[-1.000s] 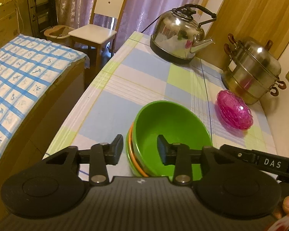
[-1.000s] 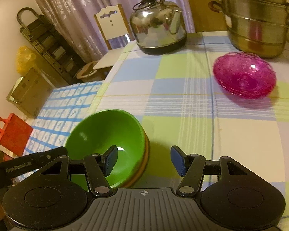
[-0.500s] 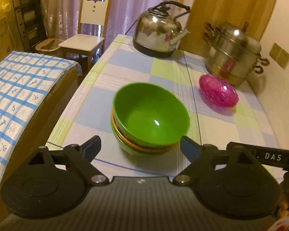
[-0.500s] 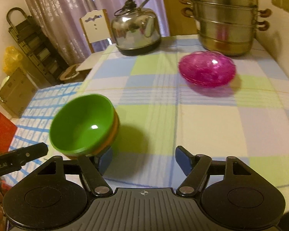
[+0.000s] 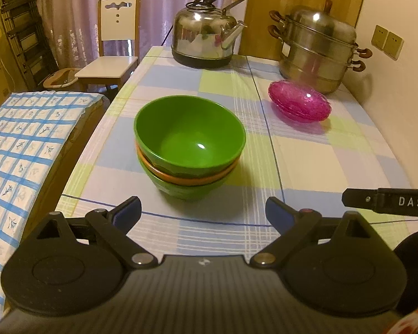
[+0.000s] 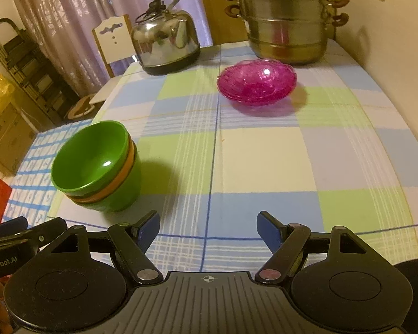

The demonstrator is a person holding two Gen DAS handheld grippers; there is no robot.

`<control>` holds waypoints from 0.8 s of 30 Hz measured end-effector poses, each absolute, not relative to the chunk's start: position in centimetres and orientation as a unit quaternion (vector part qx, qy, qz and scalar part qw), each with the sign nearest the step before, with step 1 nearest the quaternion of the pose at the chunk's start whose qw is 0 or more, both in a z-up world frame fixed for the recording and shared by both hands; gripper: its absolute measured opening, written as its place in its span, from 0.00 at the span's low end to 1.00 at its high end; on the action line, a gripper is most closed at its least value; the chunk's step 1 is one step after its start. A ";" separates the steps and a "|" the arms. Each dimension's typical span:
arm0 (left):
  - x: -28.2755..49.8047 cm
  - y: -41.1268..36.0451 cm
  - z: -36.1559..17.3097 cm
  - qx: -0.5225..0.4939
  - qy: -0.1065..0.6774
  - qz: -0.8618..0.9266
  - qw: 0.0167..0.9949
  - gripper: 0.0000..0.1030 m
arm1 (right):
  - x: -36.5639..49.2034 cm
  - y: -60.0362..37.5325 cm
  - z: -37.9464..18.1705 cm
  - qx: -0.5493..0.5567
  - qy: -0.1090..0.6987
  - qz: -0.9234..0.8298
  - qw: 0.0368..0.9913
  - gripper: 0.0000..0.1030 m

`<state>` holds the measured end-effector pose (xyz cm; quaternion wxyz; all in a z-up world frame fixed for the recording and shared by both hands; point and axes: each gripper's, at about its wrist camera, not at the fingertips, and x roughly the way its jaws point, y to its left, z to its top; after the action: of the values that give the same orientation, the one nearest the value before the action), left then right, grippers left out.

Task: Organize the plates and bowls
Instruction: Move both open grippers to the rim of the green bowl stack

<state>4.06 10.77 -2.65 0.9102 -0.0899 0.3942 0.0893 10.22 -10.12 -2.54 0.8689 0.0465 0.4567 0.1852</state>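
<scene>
Stacked green bowls sit on the bench, pink dishes, kettle and steamer behind; both grippers' jaws opening, empty.

left gripper: black body, ribbed top, blue pads, silver pivot screws
right gripper: black, white "DAS" lettering

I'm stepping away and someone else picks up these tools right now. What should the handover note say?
Left tool: jaws opening, nothing between them.
Right tool: jaws opening, empty too.
Stack of three nested plastic bowls, green over orange over green, stands free on the checked tablecloth.
Pink glass dishes sit nested near the steel steamer pot.
Done: bowls and dishes stacked.
Left: apparently nothing on the table is loose.
</scene>
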 end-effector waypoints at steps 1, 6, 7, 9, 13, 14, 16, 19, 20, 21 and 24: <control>4.0 10.7 -2.7 -0.091 0.395 0.087 0.910 0.92 | 10.2 -10.2 -2.5 0.048 0.457 0.186 0.868 0.74; 4.0 10.5 -2.4 -0.090 0.394 0.084 0.911 0.92 | 10.1 -10.6 -2.4 0.054 0.457 0.185 0.868 0.74; 4.0 10.5 -2.4 -0.091 0.394 0.084 0.911 0.92 | 10.0 -10.6 -2.4 0.055 0.457 0.184 0.868 0.74; 4.0 10.5 -2.4 -0.092 0.395 0.083 0.910 0.92 | 10.0 -10.7 -2.4 0.057 0.457 0.184 0.868 0.74; 4.0 10.6 -2.4 -0.098 0.400 0.080 0.908 0.92 | 10.1 -10.8 -2.4 0.058 0.460 0.184 0.867 0.74; 4.0 10.6 -2.4 -0.098 0.400 0.079 0.908 0.92 | 10.1 -10.8 -2.4 0.058 0.460 0.185 0.866 0.74; 4.0 10.6 -2.4 -0.099 0.400 0.079 0.908 0.92 | 10.1 -10.8 -2.4 0.058 0.461 0.185 0.866 0.74; 4.0 10.6 -2.4 -0.098 0.399 0.079 0.908 0.92 | 10.1 -10.8 -2.4 0.058 0.461 0.185 0.866 0.74; 4.0 10.6 -2.4 -0.098 0.399 0.079 0.908 0.92 | 10.1 -10.8 -2.5 0.058 0.461 0.185 0.866 0.74; 4.0 10.6 -2.4 -0.098 0.399 0.079 0.908 0.92 | 10.1 -10.8 -2.5 0.059 0.461 0.185 0.866 0.74; 4.1 10.9 -2.3 -0.106 0.400 0.080 0.907 0.92 | 10.2 -10.6 -2.5 0.061 0.463 0.186 0.865 0.74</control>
<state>4.06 10.92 -2.27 0.9071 -0.1058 0.3996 0.0799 10.16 -10.60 -2.50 0.8648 0.0608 0.4626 0.1857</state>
